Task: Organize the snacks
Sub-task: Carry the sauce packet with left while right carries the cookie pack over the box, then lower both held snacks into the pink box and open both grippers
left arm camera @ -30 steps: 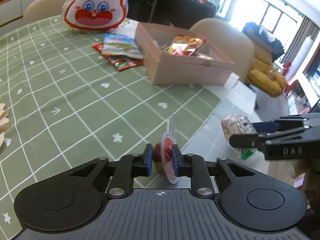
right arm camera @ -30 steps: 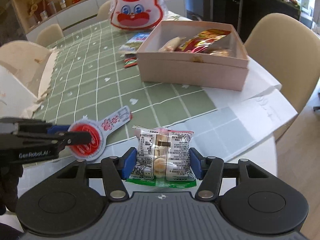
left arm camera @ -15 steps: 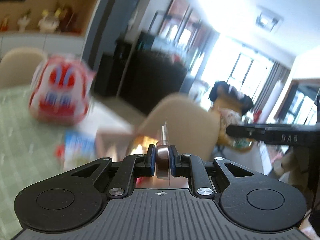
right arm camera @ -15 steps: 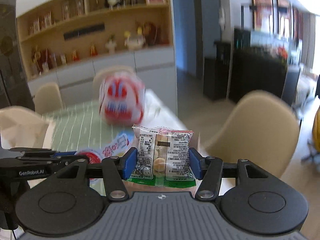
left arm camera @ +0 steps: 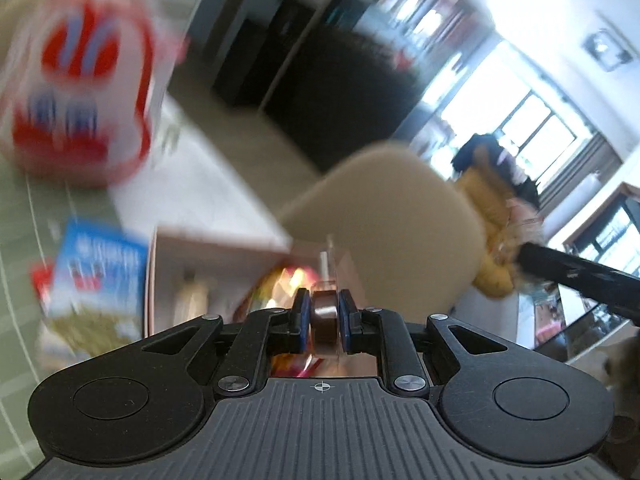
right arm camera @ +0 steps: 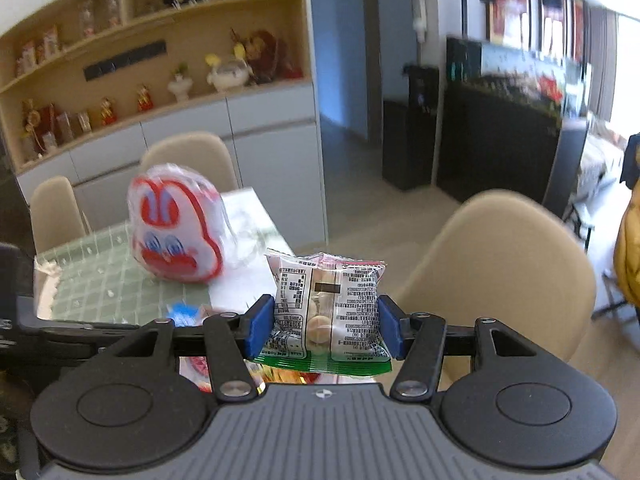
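Note:
My left gripper [left arm camera: 325, 316] is shut on a small brown jelly cup [left arm camera: 324, 326], held on edge with its lid tab sticking up. Below and beyond it lies the open pink box [left arm camera: 208, 246] with shiny red and gold packets [left arm camera: 286, 280] inside; this view is blurred. My right gripper [right arm camera: 326, 322] is shut on a clear snack packet [right arm camera: 326, 304] with printed text and a green bottom edge, held upright. In the right wrist view the left gripper's dark finger [right arm camera: 76, 330] reaches in from the left; the box is almost hidden under my right gripper.
A white and red rabbit-face bag [right arm camera: 176, 228] stands on the green checked tablecloth [right arm camera: 96, 284], also the rabbit bag [left arm camera: 80, 96]. A blue packet [left arm camera: 100, 264] lies left of the box. A beige chair [right arm camera: 500, 272] stands beyond the table's right side. Cabinets and shelves line the back wall.
Both grippers have lifted from the near table edge and travelled toward the pink box, each keeping its snack. The left view now looks down into the box and has rolled.

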